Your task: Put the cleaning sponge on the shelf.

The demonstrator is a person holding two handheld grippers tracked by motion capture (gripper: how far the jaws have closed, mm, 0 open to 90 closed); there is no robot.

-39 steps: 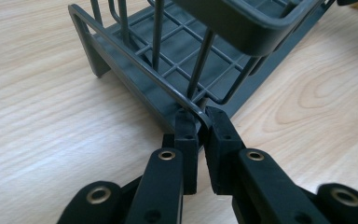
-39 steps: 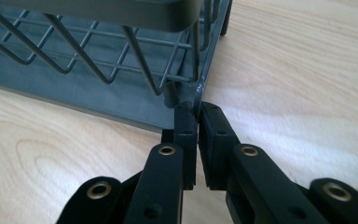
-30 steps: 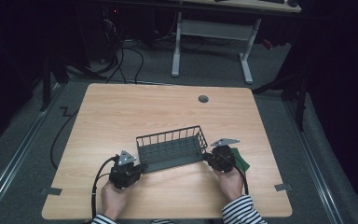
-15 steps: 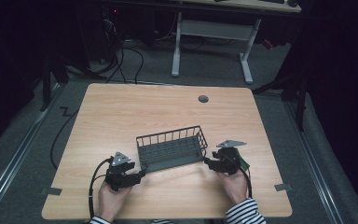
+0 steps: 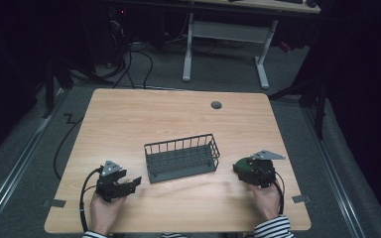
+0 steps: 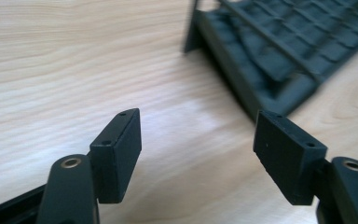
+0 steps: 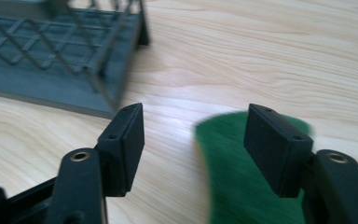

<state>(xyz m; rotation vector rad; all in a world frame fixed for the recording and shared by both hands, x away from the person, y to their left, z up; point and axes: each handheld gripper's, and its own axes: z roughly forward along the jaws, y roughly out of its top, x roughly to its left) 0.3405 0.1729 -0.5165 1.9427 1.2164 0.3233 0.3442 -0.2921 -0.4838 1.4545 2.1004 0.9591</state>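
Basket (image 5: 181,157): dark grey wire basket, upright on the worktop (image 5: 144,114), a little nearer the front edge than the back, about midway between the left and right edges; nothing can be seen inside it.
Basket, hard to make out: in the left gripper view (image 6: 279,51) only one end and part of the mesh floor show, blurred and cut off by the top and right edges; in the right gripper view (image 7: 60,51) likewise one end, blurred, cut off at top and left.
Left gripper (image 5: 129,182): near the front-left corner of the worktop, held in the person's left hand (image 5: 104,210); jaws have just been opening and stand wide apart, with bare wood between them.
Basket to left gripper: apart, not touching; the basket's left end lies just beyond the jaw tips, toward the middle of the worktop.
Right gripper (image 5: 239,167): near the front-right corner, held in the right hand (image 5: 268,201); jaws have just been opening and stand apart, gripping nothing.
Basket to right gripper: apart; the basket's right end is near the jaw tips, with a strip of bare wood between.
Green thing (image 7: 242,168): flat green patch on the wood under the right gripper, smeared by motion, partly hidden by one jaw; what it is cannot be told.
Sleeves (image 5: 273,229): striped, cut off at the bottom edge of the high view.
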